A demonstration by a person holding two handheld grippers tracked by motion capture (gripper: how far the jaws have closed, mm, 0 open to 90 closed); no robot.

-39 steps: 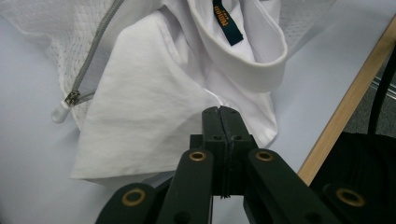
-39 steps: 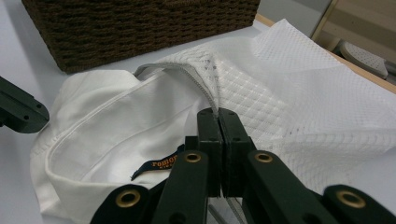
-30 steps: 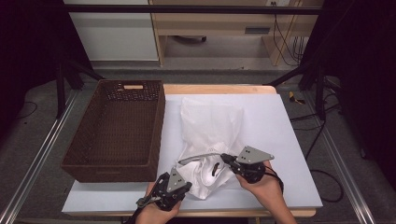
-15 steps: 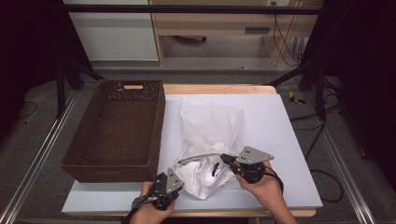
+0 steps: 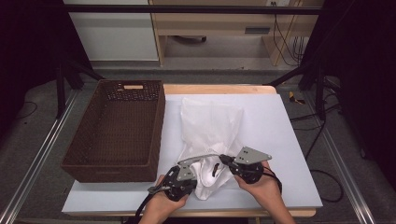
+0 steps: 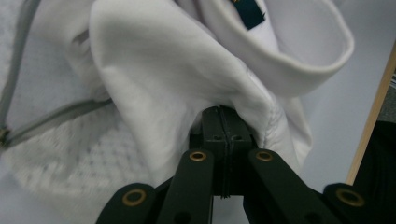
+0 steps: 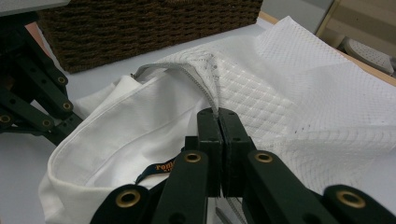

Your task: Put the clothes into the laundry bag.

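Garment label by right claw

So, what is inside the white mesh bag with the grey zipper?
Through the open mouth of the mesh bag, a white garment with a dark neck label sticks out. How far it reaches inside is covered by the mesh.

Black claws with brass rivets, apparently grey plates on top
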